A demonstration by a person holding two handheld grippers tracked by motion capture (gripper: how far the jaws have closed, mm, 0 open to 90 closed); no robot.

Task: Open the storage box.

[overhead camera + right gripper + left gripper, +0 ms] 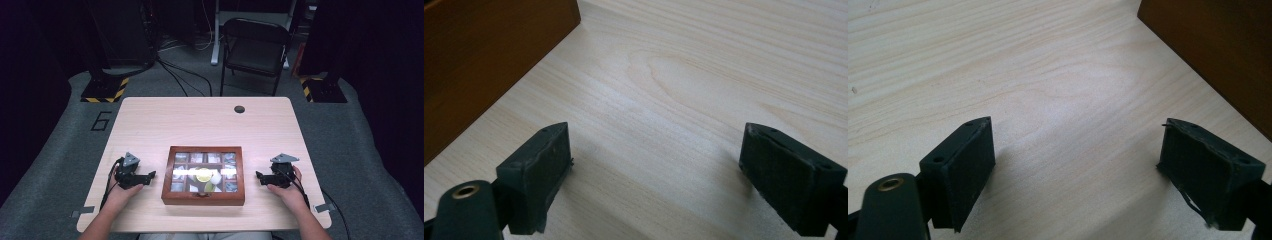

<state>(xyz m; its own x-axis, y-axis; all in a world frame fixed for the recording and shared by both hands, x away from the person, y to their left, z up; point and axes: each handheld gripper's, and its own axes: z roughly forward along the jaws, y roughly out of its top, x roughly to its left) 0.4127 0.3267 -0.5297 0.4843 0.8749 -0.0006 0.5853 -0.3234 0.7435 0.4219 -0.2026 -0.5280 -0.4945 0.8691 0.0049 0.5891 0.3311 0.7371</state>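
I am reading one marking only: a large figure "6" (pixel 101 121) on the grey floor mat beyond the bench's (pixel 210 120) far left corner; the packets under the box lid are too small for me to read. The wooden box (pixel 203 175) is sitting closed near the front middle of the bench, its glass lid showing a grid of compartments and catching a bright glare. I am holding the left claw (pixel 150 176) just left of the box, its jaws standing wide apart with nothing but bare bench between them. I am holding the right claw (pixel 259 176) just right of the box, likewise spread wide and gripping nothing. Neither claw is touching the box.
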